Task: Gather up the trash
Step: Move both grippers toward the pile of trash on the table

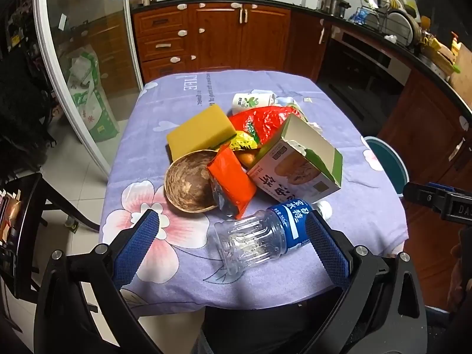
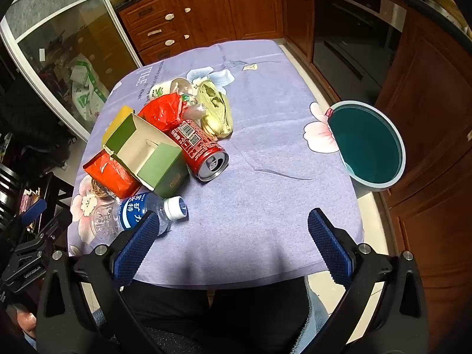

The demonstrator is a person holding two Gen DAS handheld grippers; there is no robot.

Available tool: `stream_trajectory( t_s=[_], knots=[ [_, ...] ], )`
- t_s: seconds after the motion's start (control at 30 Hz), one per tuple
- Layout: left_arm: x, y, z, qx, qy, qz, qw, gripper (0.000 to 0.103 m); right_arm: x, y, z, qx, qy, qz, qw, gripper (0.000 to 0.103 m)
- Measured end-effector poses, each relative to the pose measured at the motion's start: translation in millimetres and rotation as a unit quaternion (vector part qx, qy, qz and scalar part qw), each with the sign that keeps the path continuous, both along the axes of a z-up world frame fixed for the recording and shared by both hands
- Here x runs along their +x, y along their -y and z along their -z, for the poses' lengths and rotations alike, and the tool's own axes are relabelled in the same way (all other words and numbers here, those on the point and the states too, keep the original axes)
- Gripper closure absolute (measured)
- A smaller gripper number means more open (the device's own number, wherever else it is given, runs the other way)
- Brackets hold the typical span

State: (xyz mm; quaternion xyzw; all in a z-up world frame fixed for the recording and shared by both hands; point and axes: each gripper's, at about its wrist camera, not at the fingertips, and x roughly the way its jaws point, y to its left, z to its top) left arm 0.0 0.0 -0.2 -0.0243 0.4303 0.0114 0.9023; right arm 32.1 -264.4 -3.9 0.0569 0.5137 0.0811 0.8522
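Observation:
A pile of trash lies on the purple flowered tablecloth (image 1: 177, 103). Nearest me is an empty clear water bottle (image 1: 259, 233) with a blue label, lying on its side; it also shows in the right wrist view (image 2: 132, 212). My left gripper (image 1: 233, 236) is open with the bottle between its fingers, untouched. Behind lie an orange packet (image 1: 233, 177), a torn green carton (image 1: 298, 168), a red bag (image 1: 265, 122) and a red can (image 2: 200, 150). My right gripper (image 2: 230, 233) is open and empty over bare cloth. A teal bin (image 2: 368, 144) stands beside the table's right edge.
A yellow sponge (image 1: 200, 131), a brown coconut-shell bowl (image 1: 188, 185), a paper cup (image 1: 250, 103) and a yellow-green wrapper (image 2: 215, 112) are in the pile. Wooden cabinets (image 1: 212, 35) and an oven (image 1: 362, 67) line the far and right sides. A dark chair (image 1: 29, 206) stands left.

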Motion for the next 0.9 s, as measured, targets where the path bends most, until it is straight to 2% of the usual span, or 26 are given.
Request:
stream_trajectory(
  t_s=[0.33,0.9],
  knots=[
    [0,-1,1,0.005,0.009,0.001,0.9999,0.004,0,-2,-6,-0.001,0.004,-0.004,1.0,0.006],
    [-1,-5,18,0.004,-0.019,0.023,0.9996,0.004,3,-8,7,0.002,-0.017,-0.008,1.0,0.006]
  ],
)
